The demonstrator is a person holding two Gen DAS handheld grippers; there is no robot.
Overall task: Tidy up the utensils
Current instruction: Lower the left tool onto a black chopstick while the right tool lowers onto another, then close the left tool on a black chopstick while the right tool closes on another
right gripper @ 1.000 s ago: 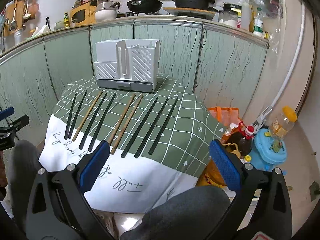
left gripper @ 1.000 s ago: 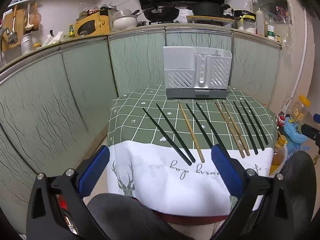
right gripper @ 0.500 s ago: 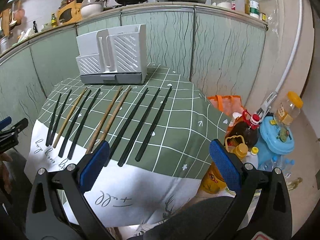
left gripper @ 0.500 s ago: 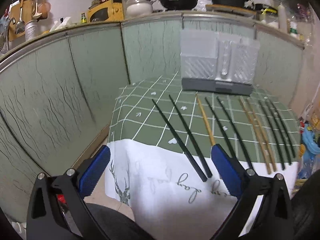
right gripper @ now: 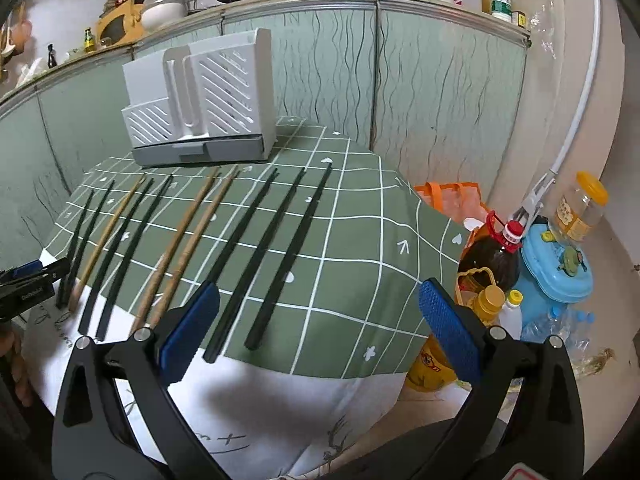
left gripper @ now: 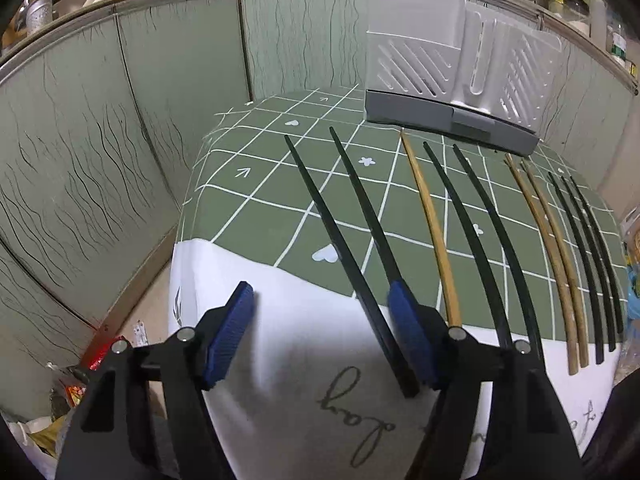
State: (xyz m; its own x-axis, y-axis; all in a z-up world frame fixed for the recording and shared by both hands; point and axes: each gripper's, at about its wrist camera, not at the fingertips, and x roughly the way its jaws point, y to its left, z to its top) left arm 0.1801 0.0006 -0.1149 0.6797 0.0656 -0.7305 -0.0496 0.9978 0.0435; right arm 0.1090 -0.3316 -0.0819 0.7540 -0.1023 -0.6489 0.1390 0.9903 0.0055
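Chopsticks lie in a row across the table, near ends on the white cloth at the front edge, tips pointing at the white holder point(left gripper: 460, 68) on the back edge; ten in all, dark ones point(left gripper: 344, 240) mixed with bamboo ones point(left gripper: 434, 232); none in the holder yet; holder has slotted compartments on a grey base, standing upright, just beyond the chopstick tips.

Left gripper point(left gripper: 320, 336) has come down over the two dark chopsticks at the left end of the row; its jaws have just been closing but are apart yet; the leftmost dark chopstick's butt end lies between the pads, close against the right pad point(left gripper: 408, 340); whether that pad touches it I cannot tell; nothing clamped.

Right gripper point(right gripper: 316, 332) hovers at the front right of the table, jaws wide apart, holding nothing; two dark chopsticks point(right gripper: 280, 256) end between its fingers in view, a third beside the left finger point(right gripper: 188, 332).

Handling guess: thin, stiff, light sticks; the dark ones look smooth and likely slippery, bamboo probably grippier; they will roll on the cloth and can pivot or slip out if pinched at the very end; best taken a little up from the thick butt end, pads across the stick; soft cloth underneath may bunch if the fingers dig in.

Green checked tablecloth point(right gripper: 360, 248) covers the table; bottles point(right gripper: 496, 256) and a blue container point(right gripper: 556, 272) on the floor off the right edge.
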